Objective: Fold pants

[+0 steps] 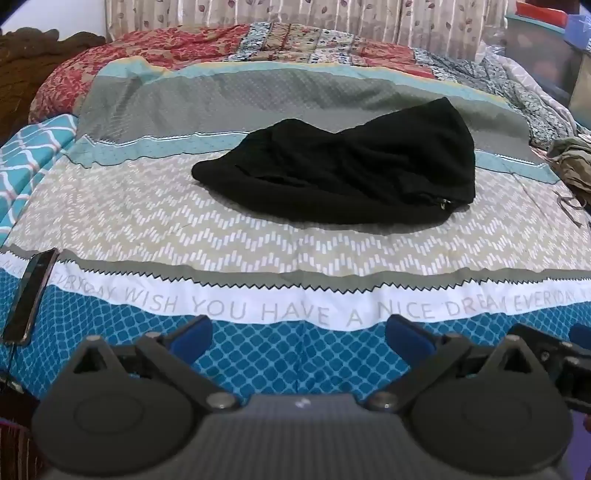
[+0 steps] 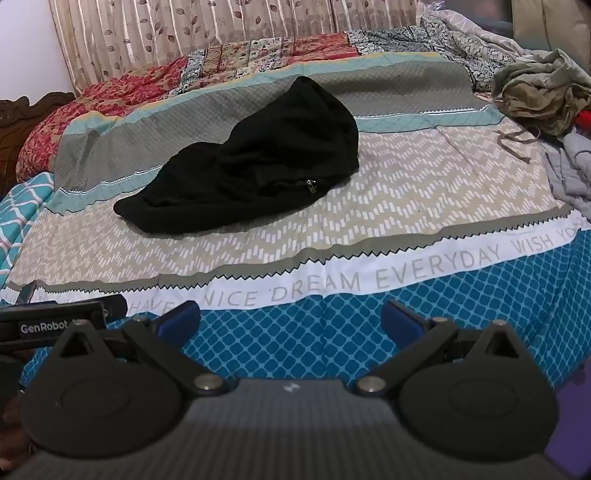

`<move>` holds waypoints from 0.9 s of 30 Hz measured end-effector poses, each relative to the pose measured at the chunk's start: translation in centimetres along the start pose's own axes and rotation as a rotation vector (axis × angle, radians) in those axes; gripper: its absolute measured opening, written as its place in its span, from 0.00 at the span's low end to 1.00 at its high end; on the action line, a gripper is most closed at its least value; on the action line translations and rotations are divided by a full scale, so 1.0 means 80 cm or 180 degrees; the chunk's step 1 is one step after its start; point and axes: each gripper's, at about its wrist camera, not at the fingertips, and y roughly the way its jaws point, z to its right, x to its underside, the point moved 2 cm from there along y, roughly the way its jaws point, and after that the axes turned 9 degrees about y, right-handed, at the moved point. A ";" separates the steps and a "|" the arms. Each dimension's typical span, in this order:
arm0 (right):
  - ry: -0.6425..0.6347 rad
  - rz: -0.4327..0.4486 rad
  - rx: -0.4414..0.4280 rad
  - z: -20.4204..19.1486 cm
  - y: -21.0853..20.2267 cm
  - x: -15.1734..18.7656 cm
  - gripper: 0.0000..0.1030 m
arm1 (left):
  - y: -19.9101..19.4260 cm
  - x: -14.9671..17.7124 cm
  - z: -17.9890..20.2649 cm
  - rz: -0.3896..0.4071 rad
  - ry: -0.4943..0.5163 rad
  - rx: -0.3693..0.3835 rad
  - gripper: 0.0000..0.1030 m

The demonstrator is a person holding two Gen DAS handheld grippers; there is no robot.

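Observation:
The black pants point(image 1: 343, 170) lie bunched in a compact heap on the patterned bedsheet point(image 1: 221, 229), with a small metal zipper pull point(image 1: 445, 203) showing at the near right edge. They also show in the right wrist view point(image 2: 258, 166), left of centre. My left gripper point(image 1: 299, 332) is open and empty, held over the blue near edge of the bed, well short of the pants. My right gripper point(image 2: 291, 317) is open and empty too, also back at the near edge. The left gripper's body point(image 2: 51, 325) shows at the left of the right wrist view.
A dark phone point(image 1: 31, 295) lies at the near left edge of the bed. A heap of olive and grey clothes point(image 2: 546, 96) sits at the right side. A red floral quilt point(image 1: 155, 51) and curtains point(image 1: 295, 14) lie beyond. A wooden headboard point(image 1: 33, 55) stands at far left.

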 end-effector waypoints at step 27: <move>0.0046 0.0011 -0.0093 0.004 -0.006 -0.001 1.00 | -0.033 0.010 0.009 -0.0161 0.0116 -0.0242 1.00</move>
